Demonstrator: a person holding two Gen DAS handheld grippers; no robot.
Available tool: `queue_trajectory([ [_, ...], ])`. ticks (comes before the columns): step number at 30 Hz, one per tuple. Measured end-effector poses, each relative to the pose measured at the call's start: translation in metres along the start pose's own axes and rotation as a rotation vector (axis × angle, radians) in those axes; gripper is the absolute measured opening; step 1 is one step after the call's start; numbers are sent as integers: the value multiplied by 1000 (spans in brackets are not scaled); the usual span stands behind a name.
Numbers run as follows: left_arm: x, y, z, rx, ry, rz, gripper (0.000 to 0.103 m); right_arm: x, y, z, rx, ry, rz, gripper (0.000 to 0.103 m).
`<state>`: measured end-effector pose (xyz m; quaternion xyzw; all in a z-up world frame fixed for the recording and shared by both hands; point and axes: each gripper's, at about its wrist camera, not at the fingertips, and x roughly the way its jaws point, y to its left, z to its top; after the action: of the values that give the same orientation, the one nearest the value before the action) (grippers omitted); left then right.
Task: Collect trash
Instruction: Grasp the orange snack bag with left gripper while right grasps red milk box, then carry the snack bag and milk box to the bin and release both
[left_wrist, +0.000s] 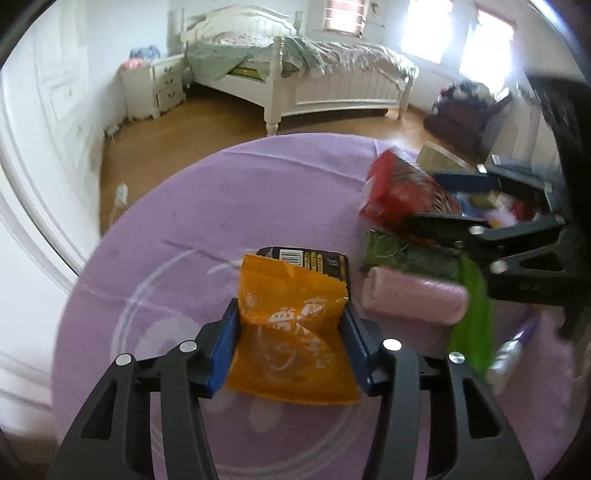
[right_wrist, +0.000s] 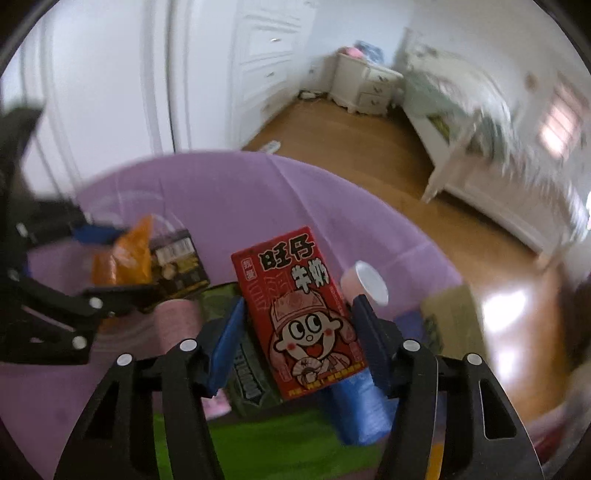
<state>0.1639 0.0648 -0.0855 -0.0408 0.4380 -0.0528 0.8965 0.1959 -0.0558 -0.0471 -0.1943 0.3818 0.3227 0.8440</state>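
An orange snack bag (left_wrist: 291, 332) sits between the blue pads of my left gripper (left_wrist: 291, 314), which press its two sides just above a purple round surface (left_wrist: 221, 206). Behind the bag lies a black packet with a barcode (left_wrist: 310, 258). My right gripper (right_wrist: 299, 306) is shut on a red milk carton (right_wrist: 295, 295) with a cartoon face, held upright over a heap of rubbish. From the left wrist view the same carton (left_wrist: 395, 188) shows at the right in the right gripper (left_wrist: 436, 201). The left gripper (right_wrist: 125, 262) and its orange bag (right_wrist: 129, 254) appear at the left of the right wrist view.
The heap holds a pink roll (left_wrist: 413, 299), a dark green packet (left_wrist: 406, 254), a bright green bag (left_wrist: 472, 332) and a blue roll (right_wrist: 362, 410). A cardboard box (right_wrist: 454, 314) stands at the surface's edge. Wooden floor, a white bed (left_wrist: 332, 74) and a nightstand (left_wrist: 159, 88) lie beyond.
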Motion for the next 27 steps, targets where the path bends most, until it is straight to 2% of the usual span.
queue_trajectory([
  [3, -18, 2, -7, -31, -49, -11, 51, -39, -15, -11, 144, -96, 93, 56],
  [7, -54, -2, -16, -82, -117, -70, 51, -112, -39, -47, 391, -286, 316, 56],
  [9, -70, -9, -18, -88, -145, -99, 51, -142, -48, -68, 484, -353, 397, 56],
  [12, -94, -30, -21, -73, -180, -154, 51, -185, -57, -103, 586, -435, 474, 56],
  [14, -103, -46, -21, -50, -196, -188, 51, -208, -61, -121, 632, -475, 494, 56],
  [18, -121, -91, -25, 10, -212, -269, 51, -262, -56, -170, 700, -553, 439, 56],
  [20, -126, -116, -28, 40, -214, -300, 51, -285, -55, -195, 731, -591, 374, 56],
  [23, -128, -152, -33, 81, -204, -356, 51, -310, -56, -234, 781, -629, 242, 56],
  [24, -127, -172, -35, 112, -202, -373, 51, -320, -57, -249, 799, -635, 170, 56],
  [27, -122, -217, -38, 182, -192, -420, 51, -335, -61, -280, 839, -637, 32, 56],
])
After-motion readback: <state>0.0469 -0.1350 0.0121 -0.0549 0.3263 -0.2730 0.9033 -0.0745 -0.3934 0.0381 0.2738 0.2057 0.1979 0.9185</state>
